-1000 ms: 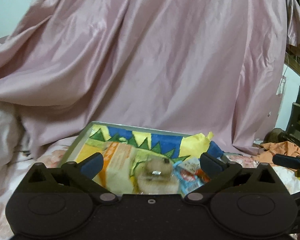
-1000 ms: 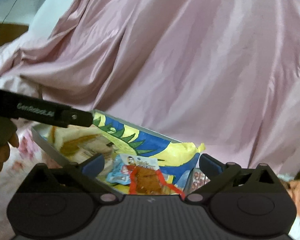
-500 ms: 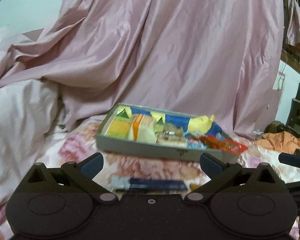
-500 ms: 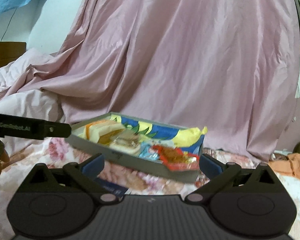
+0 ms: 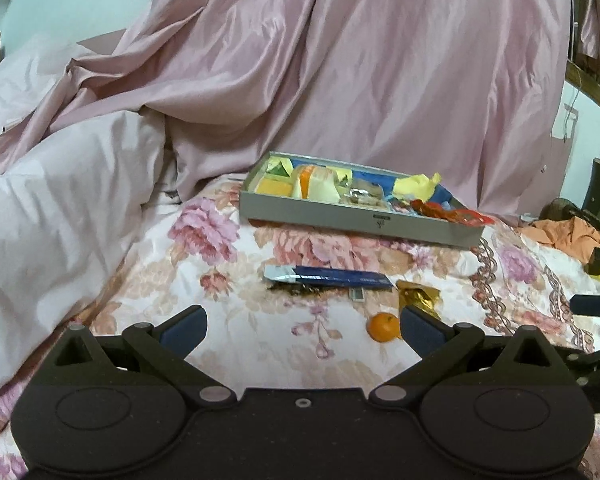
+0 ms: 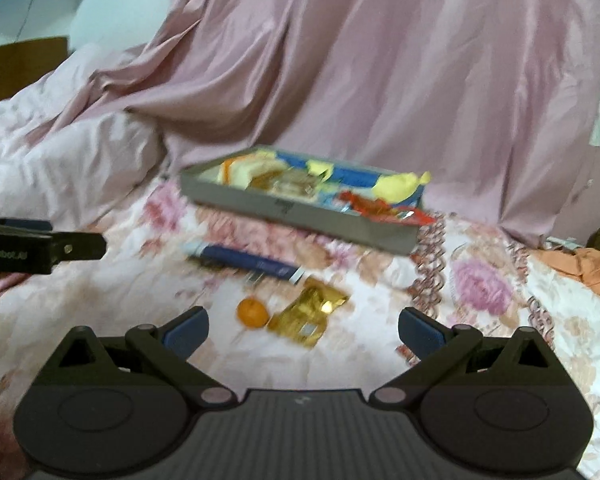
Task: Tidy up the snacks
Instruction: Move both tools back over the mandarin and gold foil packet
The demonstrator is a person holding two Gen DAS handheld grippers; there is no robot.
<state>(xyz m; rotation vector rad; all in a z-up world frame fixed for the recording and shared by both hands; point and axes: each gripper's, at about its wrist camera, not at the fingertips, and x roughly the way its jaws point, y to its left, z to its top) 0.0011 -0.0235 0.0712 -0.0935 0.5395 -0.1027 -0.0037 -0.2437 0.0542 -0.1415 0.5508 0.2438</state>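
Two grippers hover low over a bed, each with its jaws spread wide and nothing between them: the left gripper (image 5: 302, 326) and the right gripper (image 6: 302, 326). Both hang above a floral bedspread (image 5: 236, 320) printed with pink and peach roses. Nearest on that cloth lies a small orange fruit (image 6: 253, 313), touching or just beside a crumpled gold wrapper (image 6: 308, 314). Just past them lies a long dark-blue packet (image 5: 332, 275) with a silver end, flat on the spread.

Farther back sits a shallow grey tray (image 5: 356, 219), its floor lined in blue and yellow. Snack packs fill it: a yellow and orange pack (image 5: 296, 184) at the left end, a clear wrapped piece mid-tray, and a red wrapper (image 5: 454, 213) hanging over the right corner.

To the left a pale pink quilt (image 5: 60, 200) bunches up beside the spread. Behind the tray a shiny mauve sheet (image 5: 380, 60) hangs in deep folds, covering most of the back. Orange cloth (image 5: 572, 232) lies crumpled at the far right, near dark furniture and a pale wall. In the right wrist view, which is blurred, the left gripper's black body enters from the left edge.
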